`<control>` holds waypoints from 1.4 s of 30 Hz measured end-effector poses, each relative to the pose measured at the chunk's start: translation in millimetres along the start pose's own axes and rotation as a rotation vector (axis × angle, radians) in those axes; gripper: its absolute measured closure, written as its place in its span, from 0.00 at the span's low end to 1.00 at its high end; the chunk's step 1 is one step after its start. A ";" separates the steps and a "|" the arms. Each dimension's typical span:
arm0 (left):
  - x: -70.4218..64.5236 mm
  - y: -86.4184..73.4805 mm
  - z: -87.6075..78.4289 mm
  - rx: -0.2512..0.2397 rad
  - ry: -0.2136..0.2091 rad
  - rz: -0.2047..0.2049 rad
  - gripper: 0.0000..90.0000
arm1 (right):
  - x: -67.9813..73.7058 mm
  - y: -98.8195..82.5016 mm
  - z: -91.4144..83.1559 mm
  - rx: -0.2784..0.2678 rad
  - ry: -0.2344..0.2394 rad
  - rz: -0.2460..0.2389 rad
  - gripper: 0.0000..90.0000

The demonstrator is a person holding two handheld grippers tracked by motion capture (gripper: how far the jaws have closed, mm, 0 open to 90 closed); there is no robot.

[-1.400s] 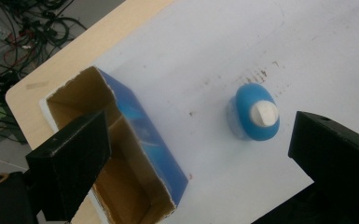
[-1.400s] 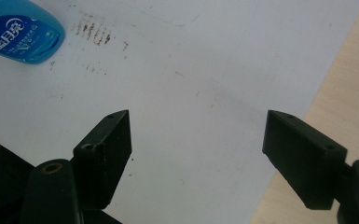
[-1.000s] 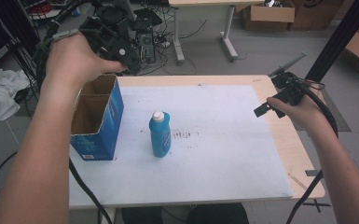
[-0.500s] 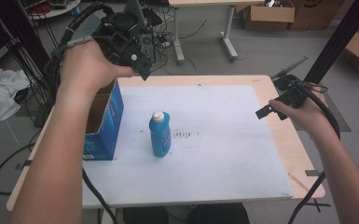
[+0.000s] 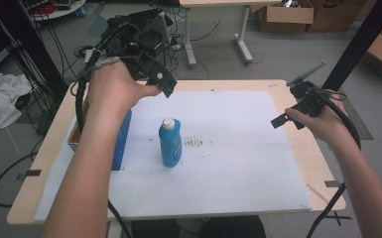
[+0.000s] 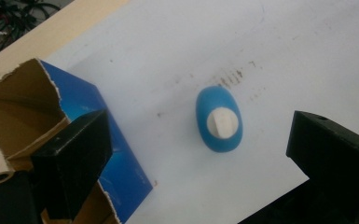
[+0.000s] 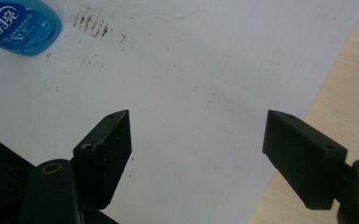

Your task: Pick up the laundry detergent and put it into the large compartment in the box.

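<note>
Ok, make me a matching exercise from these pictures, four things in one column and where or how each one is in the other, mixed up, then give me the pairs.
Things:
1. blue bottle
2. blue box
3. left gripper
4. right gripper

Places or states:
A. held open above the table's right edge
B. standing upright with a white cap, mid-sheet
C. top torn open, at the table's left side
D. held open high above the bottle, looking down on its cap

Pairs: 1-B, 2-C, 3-D, 4-A
</note>
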State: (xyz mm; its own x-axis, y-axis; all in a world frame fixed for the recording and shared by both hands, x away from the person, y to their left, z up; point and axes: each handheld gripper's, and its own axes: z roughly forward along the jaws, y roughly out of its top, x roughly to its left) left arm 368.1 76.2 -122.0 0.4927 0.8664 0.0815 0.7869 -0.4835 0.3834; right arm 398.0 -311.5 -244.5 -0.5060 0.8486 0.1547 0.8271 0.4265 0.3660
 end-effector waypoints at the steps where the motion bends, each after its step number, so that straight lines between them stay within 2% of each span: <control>1: 0.0 0.0 0.0 0.000 0.000 0.000 0.08 | 0.0 0.0 0.0 0.000 0.000 0.000 0.27; 6: -7.0 0.3 18.8 0.025 -0.016 0.001 0.09 | 1.1 -1.0 0.8 0.001 0.002 0.000 0.27; 10: -10.7 0.6 28.6 0.043 -0.013 0.009 0.09 | 1.1 -1.6 0.7 -0.003 0.001 0.003 0.27; 22: -16.0 -1.0 52.0 0.074 -0.010 -0.014 0.09 | 2.1 -2.6 0.8 -0.008 0.001 0.001 0.27; 32: -21.4 -1.8 74.1 0.108 -0.008 -0.012 0.09 | 1.3 -4.0 3.5 -0.005 0.002 -0.001 0.27; 36: -22.9 -2.8 83.7 0.116 -0.008 -0.028 0.09 | 0.5 -4.4 4.3 -0.003 0.001 0.000 0.27; 42: -25.2 -5.5 96.4 0.141 -0.011 -0.027 0.11 | -1.1 -6.2 3.7 -0.004 -0.003 0.002 0.27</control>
State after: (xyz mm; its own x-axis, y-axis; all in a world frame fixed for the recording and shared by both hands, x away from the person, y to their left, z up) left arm 387.2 45.0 -214.9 0.4739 0.8783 0.0628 0.8441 -0.4734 0.2517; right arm 394.3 -313.9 -250.3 -0.5036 0.8504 0.1525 0.8271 0.4236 0.3694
